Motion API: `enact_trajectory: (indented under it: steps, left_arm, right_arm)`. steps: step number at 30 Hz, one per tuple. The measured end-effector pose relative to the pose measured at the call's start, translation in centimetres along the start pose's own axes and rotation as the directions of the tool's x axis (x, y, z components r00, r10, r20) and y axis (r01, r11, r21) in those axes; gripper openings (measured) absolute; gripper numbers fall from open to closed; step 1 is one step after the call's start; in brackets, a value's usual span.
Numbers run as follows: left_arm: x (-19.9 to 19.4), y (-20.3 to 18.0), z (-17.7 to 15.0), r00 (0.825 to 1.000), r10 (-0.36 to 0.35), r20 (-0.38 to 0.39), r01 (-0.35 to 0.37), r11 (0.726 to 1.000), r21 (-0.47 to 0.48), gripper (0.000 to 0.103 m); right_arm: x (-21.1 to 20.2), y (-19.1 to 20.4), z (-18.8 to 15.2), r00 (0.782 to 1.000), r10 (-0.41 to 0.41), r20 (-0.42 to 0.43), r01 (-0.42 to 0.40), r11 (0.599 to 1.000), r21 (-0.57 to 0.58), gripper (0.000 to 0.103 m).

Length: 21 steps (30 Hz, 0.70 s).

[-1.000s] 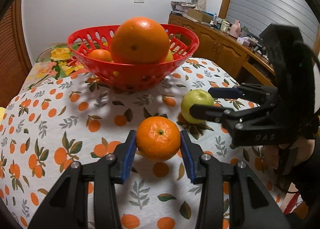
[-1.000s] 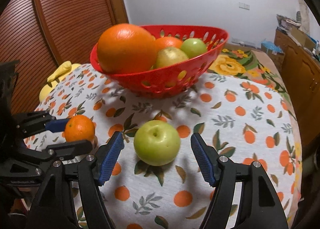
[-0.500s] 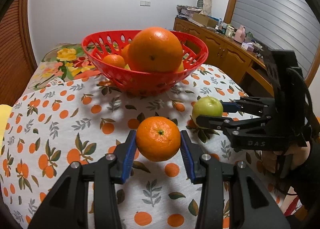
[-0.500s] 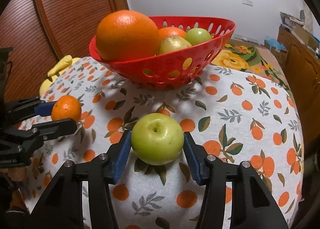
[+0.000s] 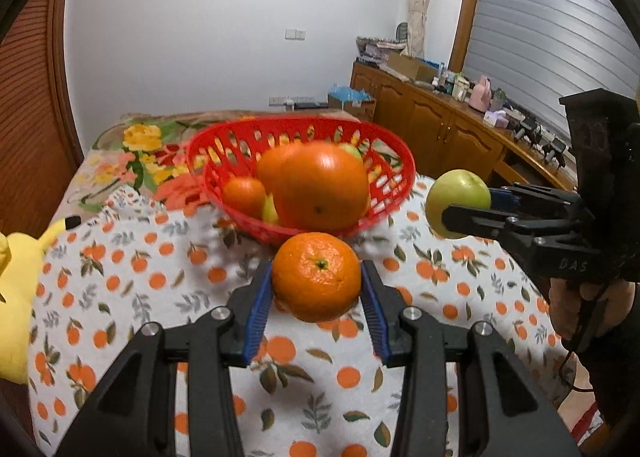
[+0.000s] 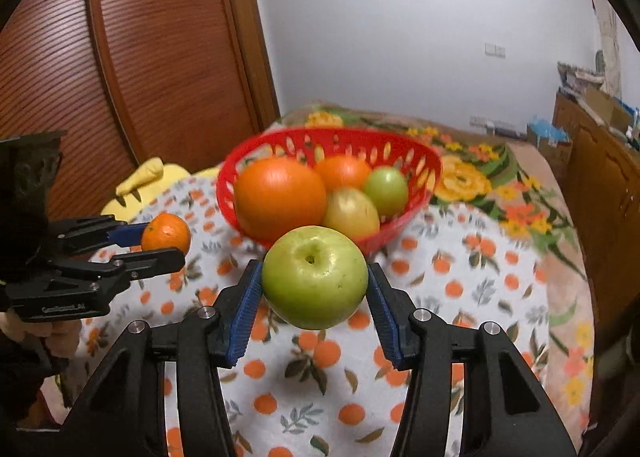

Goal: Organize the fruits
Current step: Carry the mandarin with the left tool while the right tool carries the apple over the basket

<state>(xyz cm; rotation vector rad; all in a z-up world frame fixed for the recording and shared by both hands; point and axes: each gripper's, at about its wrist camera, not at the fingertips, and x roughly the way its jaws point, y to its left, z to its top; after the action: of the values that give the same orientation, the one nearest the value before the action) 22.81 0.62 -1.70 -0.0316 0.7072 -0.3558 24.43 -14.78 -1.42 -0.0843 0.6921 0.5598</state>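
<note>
1. At the bottom centre of my left wrist view, the left gripper (image 5: 317,289) is clamped on a mandarin (image 5: 316,276), its blue pads (image 5: 256,315) pressing both flanks; the fruit hangs clear of the orange-print tablecloth (image 5: 120,289).
2. At the bottom centre of the right wrist view, my right gripper (image 6: 315,291) squeezes a green apple (image 6: 315,277) the same way, stem dimple facing up, also off the cloth.
3. The red basket (image 5: 394,161) sits in the middle of both views, just behind the held fruit, already carrying a big orange (image 5: 320,185), a small orange, a green apple and a yellowish fruit (I cannot name that last one).
4. The step in hand, as I judge it, is carrying both fruits over the rim. To do it well I would keep each fruit above the rim before going forward, so neither knocks the basket wall.
5. I would aim the apple at the free right side of the basket and the mandarin at the left gap beside the small orange, releasing low so nothing rolls out.
6. Both grippers tilt moderately downward and run nearly parallel; each shows at the other view's edge (a hand (image 5: 588,309) grips the right handle at the right of the left view).
</note>
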Motion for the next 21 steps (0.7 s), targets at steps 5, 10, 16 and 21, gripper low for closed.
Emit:
enact_trajectory:
  steps: [5,10,16,21]
  left_arm:
    - [-0.2,1.0,1.9,1.000,0.017,0.026,-0.017,1.000,0.008,0.042]
    - [0.3,2.5,3.6,0.999,0.005,0.033,-0.004,1.000,-0.018,0.042]
    - [1.0,4.0,4.8,0.999,0.026,0.041,-0.025,0.999,-0.029,0.042]
    - [1.9,5.2,5.5,0.998,0.047,0.032,-0.046,0.998,-0.034,0.042]
  right_arm:
    - [0.2,0.0,2.3,0.999,0.003,0.032,-0.003,1.000,-0.028,0.053]
    - [1.4,-0.6,4.2,0.999,0.016,0.049,-0.014,0.999,-0.040,0.053]
    - [4.3,-1.3,6.2,0.999,0.024,0.038,-0.022,0.999,-0.050,0.053]
    - [6.9,-2.2,7.3,1.000,0.016,0.015,-0.015,0.998,-0.065,0.053]
